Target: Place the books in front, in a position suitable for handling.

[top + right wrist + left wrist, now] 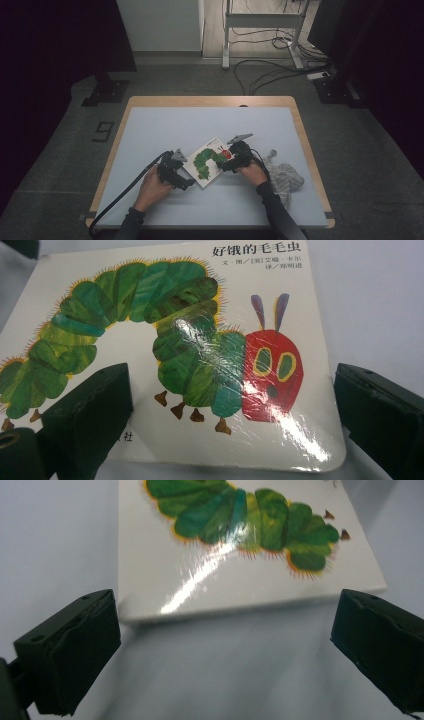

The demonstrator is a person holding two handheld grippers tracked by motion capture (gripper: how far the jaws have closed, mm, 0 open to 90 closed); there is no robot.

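A white board book (210, 161) with a green caterpillar and red head on its cover lies flat on the table's pale mat. In the left gripper view, the book (240, 570) sits just beyond my left gripper (225, 645), whose jaws stand open and apart from its near edge. In the high view the left gripper (186, 179) is at the book's lower left corner. My right gripper (226, 162) is open at the book's right side. In the right gripper view, the right gripper (235, 415) has one jaw over the cover of the book (190, 340) and the other past its edge.
A crumpled grey-white cloth (285, 177) lies on the mat to the right of the person's right hand. The table (210, 101) has a wooden rim. Cables and stand bases lie on the floor beyond the far edge.
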